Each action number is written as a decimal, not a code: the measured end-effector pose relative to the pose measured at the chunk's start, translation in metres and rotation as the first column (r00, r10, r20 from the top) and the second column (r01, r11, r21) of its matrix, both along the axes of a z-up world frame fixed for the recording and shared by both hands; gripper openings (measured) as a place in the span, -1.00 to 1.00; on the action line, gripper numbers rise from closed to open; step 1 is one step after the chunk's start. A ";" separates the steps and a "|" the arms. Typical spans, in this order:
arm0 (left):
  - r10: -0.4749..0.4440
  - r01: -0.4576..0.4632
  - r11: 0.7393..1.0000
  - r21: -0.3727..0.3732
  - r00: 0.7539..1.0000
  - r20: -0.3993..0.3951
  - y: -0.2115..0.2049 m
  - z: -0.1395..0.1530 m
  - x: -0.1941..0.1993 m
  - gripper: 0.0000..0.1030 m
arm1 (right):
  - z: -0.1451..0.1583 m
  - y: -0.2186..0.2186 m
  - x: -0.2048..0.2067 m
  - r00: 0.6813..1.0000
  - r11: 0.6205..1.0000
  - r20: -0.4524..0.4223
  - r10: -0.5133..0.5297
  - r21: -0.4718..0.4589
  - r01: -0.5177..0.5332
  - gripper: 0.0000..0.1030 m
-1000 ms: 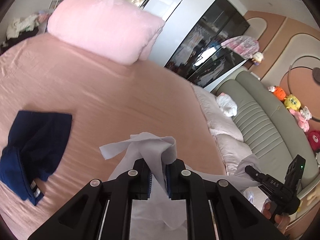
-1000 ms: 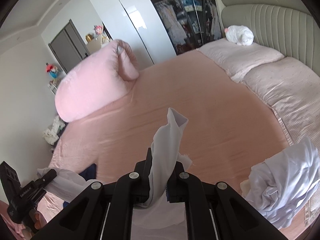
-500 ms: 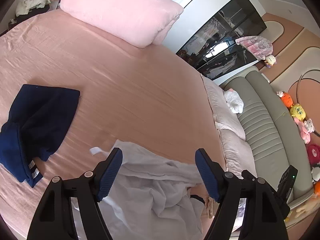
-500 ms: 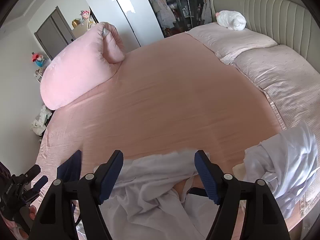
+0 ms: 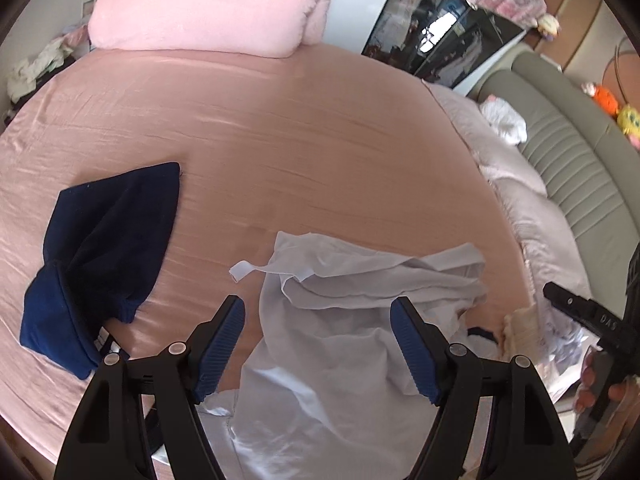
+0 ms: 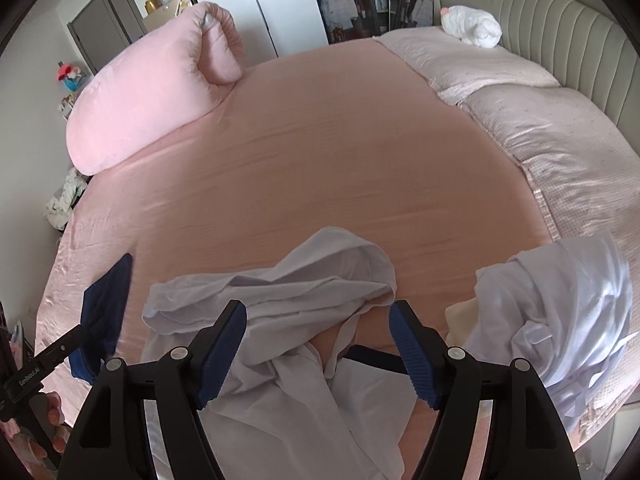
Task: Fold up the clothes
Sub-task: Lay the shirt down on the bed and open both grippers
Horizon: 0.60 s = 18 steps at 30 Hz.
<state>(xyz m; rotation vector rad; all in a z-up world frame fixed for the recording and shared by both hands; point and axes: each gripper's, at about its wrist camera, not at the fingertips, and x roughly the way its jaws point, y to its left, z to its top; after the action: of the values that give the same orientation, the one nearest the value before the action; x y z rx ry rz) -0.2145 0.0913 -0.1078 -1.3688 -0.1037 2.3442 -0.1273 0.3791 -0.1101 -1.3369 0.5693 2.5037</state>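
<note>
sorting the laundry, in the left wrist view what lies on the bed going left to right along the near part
navy garment → pale blue shirt → cream cloth

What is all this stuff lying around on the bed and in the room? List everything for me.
Pale lilac thin garment: one, crumpled, near edge of bed.
Dark navy blue garment: one, left on bed.
White rumpled garment: one, right on bed.
Big fluffy pink pillow: one, far corner.
Salmon-pink bedsheet: one, covering bed.
Pale pink quilted blanket: one, by headboard.
Grey-green padded headboard: one, right end.
White plush toy: one, by headboard.
Left gripper: black, blue pads, open.
Right gripper: same, open.
</note>
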 end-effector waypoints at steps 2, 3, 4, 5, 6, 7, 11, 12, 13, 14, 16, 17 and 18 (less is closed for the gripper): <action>-0.020 0.020 0.999 -0.043 1.000 -0.011 0.007 -0.004 -0.003 0.44 | -0.005 0.001 -0.004 1.000 1.000 0.012 0.015 -0.012 -0.015 0.43; -0.031 0.030 0.997 -0.065 0.999 -0.011 0.010 -0.007 -0.006 0.44 | -0.007 0.002 -0.006 1.000 1.000 0.018 0.022 -0.015 -0.021 0.43; -0.042 0.041 0.996 -0.083 0.999 -0.007 0.013 -0.011 -0.008 0.44 | -0.011 0.002 -0.009 0.999 1.000 0.029 0.025 -0.008 -0.025 0.43; -0.052 0.052 0.994 -0.097 0.999 0.003 0.016 -0.015 -0.012 0.44 | -0.014 0.003 -0.012 0.999 1.000 0.039 0.028 -0.001 -0.028 0.43; -0.062 0.063 0.992 -0.109 0.998 0.014 0.019 -0.021 -0.015 0.44 | -0.018 0.004 -0.014 0.998 0.999 0.050 0.032 0.006 -0.032 0.43; -0.068 0.071 0.990 -0.121 0.997 0.025 0.021 -0.025 -0.017 0.44 | -0.023 0.005 -0.017 0.997 0.999 0.063 0.034 0.011 -0.035 0.43; -0.092 0.100 0.981 -0.165 0.994 0.057 0.029 -0.041 -0.023 0.44 | -0.042 0.010 -0.023 0.992 0.998 0.114 0.053 0.024 -0.056 0.43; -0.100 0.109 0.978 -0.178 0.993 0.063 0.031 -0.045 -0.024 0.44 | -0.046 0.010 -0.024 0.990 0.997 0.126 0.061 0.030 -0.065 0.43; -0.107 0.118 0.974 -0.195 0.992 0.067 0.033 -0.048 -0.024 0.44 | -0.050 0.011 -0.024 0.987 0.996 0.143 0.074 0.041 -0.080 0.43; -0.115 0.129 0.968 -0.215 0.991 0.075 0.035 -0.051 -0.024 0.44 | -0.052 0.011 -0.025 0.983 0.993 0.161 0.091 0.057 -0.102 0.43; -0.132 0.151 0.956 -0.253 0.987 0.093 0.038 -0.057 -0.024 0.44 | -0.056 0.012 -0.027 0.973 0.985 0.195 0.125 0.089 -0.145 0.43; -0.137 0.160 0.948 -0.274 0.985 0.101 0.039 -0.060 -0.024 0.44 | -0.057 0.013 -0.027 0.968 0.981 0.207 0.144 0.102 -0.168 0.43; -0.141 0.166 0.941 -0.295 0.984 0.105 0.040 -0.063 -0.023 0.44 | -0.058 0.015 -0.027 0.962 0.976 0.216 0.168 0.102 -0.193 0.43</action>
<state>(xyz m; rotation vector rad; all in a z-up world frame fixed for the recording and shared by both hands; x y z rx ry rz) -0.2370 0.1309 -0.1703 -1.5541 0.3416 2.2384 -0.1546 0.3942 -0.1677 -1.6407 0.2555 2.4487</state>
